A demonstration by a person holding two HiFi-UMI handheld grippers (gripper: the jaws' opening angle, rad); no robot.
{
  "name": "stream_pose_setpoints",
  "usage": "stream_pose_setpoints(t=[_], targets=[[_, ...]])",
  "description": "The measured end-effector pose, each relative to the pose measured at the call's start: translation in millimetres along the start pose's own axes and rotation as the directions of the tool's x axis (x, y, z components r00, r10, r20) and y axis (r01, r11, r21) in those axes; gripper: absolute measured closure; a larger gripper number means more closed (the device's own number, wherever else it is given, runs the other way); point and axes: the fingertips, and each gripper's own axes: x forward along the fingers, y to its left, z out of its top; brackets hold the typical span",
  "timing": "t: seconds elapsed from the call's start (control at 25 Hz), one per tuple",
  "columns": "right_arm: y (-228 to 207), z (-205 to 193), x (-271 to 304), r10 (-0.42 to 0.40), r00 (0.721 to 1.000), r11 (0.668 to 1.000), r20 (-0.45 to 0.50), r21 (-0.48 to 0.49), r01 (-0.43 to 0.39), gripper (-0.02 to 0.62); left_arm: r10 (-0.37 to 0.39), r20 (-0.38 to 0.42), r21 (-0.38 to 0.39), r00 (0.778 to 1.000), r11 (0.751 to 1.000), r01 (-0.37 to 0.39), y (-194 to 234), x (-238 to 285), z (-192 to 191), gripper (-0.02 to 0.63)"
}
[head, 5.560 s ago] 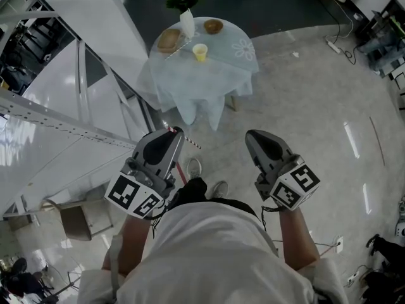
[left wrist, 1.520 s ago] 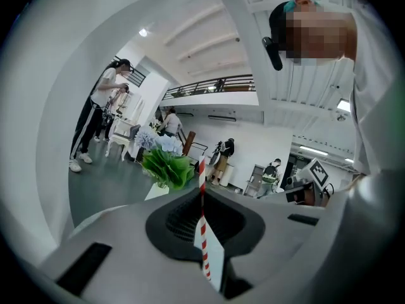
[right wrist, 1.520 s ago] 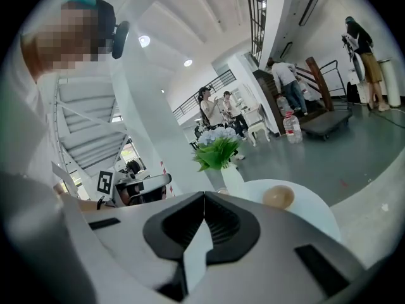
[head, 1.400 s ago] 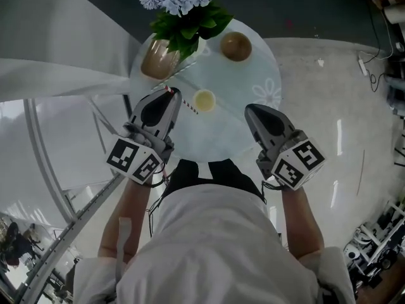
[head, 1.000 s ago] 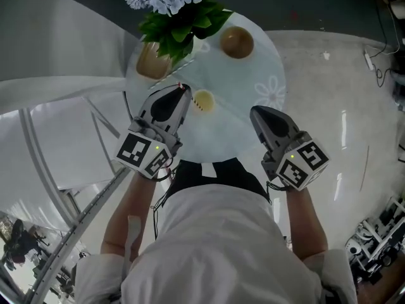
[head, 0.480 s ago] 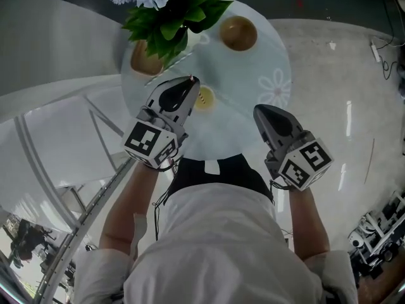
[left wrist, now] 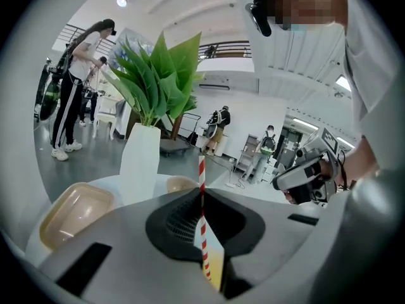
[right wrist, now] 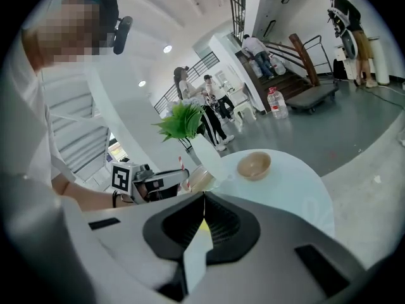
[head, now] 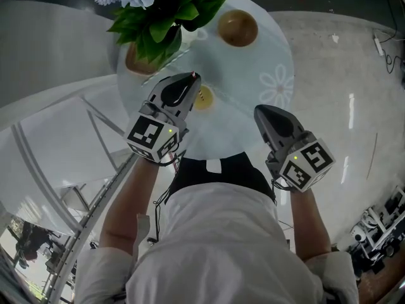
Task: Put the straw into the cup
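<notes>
A red-and-white striped straw [left wrist: 202, 223] stands upright between the jaws of my left gripper [left wrist: 202, 194], which is shut on it. In the head view the left gripper [head: 192, 80] hangs over the round table, its tip just left of the small yellow cup [head: 204, 98]; the straw's top [head: 193, 74] pokes out at the tip. The cup [left wrist: 216, 266] shows yellow right under the left jaws. My right gripper [head: 258, 110] is shut with nothing in it, to the right of the cup near the table's front edge. In the right gripper view its jaws [right wrist: 204, 196] meet in a line, the left gripper [right wrist: 158, 181] beyond them.
On the round white table [head: 266, 56] stand a white vase with green leaves and pale flowers [head: 158, 18], a tan tray [head: 136, 59] behind the leaves and a brown bowl [head: 237, 28]. Several people stand in the hall behind. A slanted rail [head: 95, 201] runs at left.
Both grippers have sunk toward the table. The left one, still holding the straw, has come closer to the yellow cup; the table has slid nearer in view.
</notes>
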Motion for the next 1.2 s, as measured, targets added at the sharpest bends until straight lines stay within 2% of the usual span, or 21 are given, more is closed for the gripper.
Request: stream_pose_setpoints(t=[1.2], targets=[[-4, -16, -4, -0.017, 1.000, 0.999, -0.005, 0.043, 0.018, 0.574, -0.024, -0.055, 0.021, 0.998, 0.999, 0.026, -3, 18, -26, 0.575]])
